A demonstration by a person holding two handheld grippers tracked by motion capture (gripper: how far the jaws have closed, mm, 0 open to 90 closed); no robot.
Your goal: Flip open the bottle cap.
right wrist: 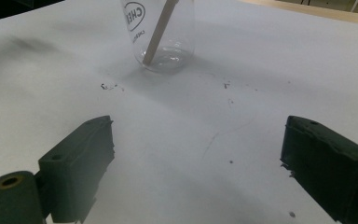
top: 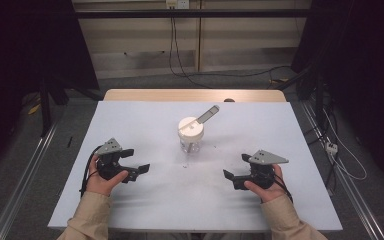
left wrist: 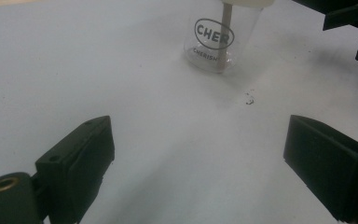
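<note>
Clear jar (top: 192, 136) is parked mid-table; left gripper (top: 136, 161) and right gripper (top: 235, 167) are held near the front edge, fingers wide, nothing gripped.

Both forearms reach in from the near edge of the table (top: 130, 210), sleeves resting low. The left gripper (top: 136, 160) sits left of centre, jaws spread wide, nothing between them. The right gripper (top: 236, 169) mirrors it, jaws likewise parted and empty, angled inward.
</note>
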